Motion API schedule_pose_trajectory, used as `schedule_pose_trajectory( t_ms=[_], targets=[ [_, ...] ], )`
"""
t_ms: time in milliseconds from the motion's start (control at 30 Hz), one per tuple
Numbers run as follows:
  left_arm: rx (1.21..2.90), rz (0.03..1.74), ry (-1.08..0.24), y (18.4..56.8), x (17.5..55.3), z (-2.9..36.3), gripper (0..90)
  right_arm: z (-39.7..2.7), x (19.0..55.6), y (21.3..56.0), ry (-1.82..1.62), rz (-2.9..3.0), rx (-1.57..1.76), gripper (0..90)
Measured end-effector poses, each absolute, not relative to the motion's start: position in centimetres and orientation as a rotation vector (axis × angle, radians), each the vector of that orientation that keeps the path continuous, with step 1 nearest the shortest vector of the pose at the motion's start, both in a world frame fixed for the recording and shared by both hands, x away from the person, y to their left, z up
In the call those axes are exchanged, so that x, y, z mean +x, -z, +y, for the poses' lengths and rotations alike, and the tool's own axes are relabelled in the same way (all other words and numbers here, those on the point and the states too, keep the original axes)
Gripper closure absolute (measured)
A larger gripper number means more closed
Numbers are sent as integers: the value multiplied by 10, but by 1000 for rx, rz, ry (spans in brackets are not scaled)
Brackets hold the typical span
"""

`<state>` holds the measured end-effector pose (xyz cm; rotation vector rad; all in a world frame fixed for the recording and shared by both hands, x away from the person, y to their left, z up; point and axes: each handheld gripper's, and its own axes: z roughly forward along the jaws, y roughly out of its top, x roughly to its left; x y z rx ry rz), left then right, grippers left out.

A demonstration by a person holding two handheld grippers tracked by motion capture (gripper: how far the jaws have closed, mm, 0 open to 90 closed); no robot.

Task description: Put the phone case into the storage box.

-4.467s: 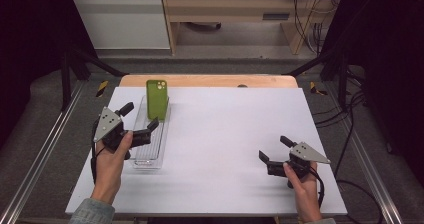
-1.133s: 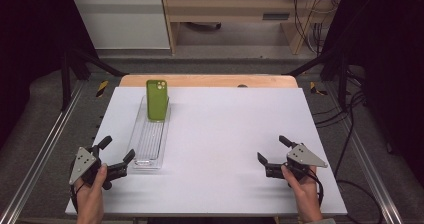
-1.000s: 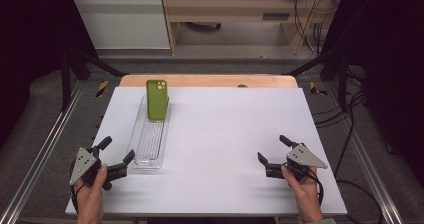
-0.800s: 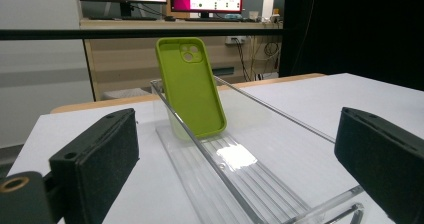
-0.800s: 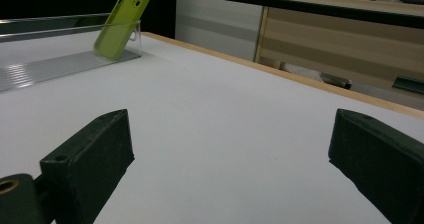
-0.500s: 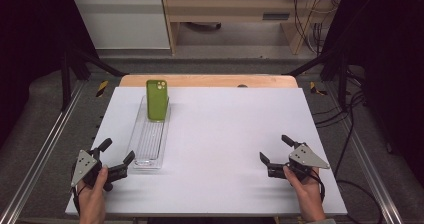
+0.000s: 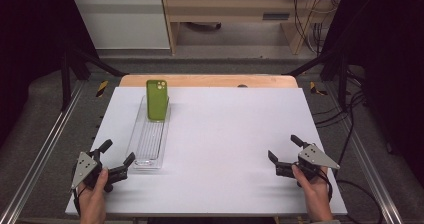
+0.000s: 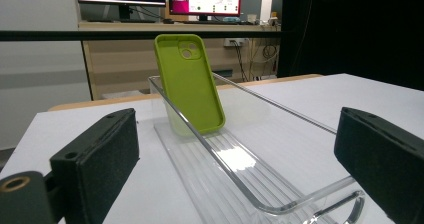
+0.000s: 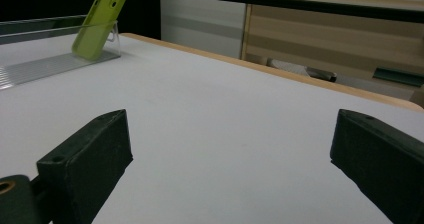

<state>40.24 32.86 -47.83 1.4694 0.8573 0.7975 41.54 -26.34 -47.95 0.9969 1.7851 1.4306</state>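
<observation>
Left gripper low at the near left corner of the white bench, jaws wide apart and holding nothing, aimed along the long clear plastic tray. Near end of that tray just in front of the jaws, not touching. Light-green phone case standing tilted against the far end wall of the tray, camera cutout at top. Right gripper near the right edge of the bench, jaws also wide apart, empty, well apart from the tray.
</observation>
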Motion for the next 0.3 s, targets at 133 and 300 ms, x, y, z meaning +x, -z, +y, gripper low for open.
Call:
schedule_pose_trajectory(
  t_ms=[133, 300],
  targets=[
    [1488, 864, -794, 477, 402, 329, 37, -266, 419, 483, -1419, 1778, 1033, 31],
    [1509, 871, -784, 476, 403, 327, 36, -259, 424, 491, -1368, 1849, 1063, 31]
  ],
)
